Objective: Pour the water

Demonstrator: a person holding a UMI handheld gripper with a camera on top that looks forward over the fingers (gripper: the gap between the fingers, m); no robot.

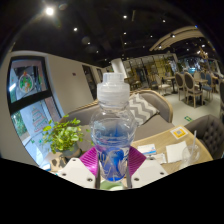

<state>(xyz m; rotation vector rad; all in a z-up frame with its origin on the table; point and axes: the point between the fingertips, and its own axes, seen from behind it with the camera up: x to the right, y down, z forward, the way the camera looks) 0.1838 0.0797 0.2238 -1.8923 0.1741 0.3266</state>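
The gripper point(113, 163) clamps the bottle point(113, 125) at its lower body; thin, slippery plastic likely flexes.

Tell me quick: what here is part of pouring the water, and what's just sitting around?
Job:
bottle, clear, white cap, gripped between the pink pads
gripper, shut on the bottle
No cup or other receiving vessel visible.

Lying about:
plant, left of the bottle
table with papers, right of the bottle
chairs, far back on the right
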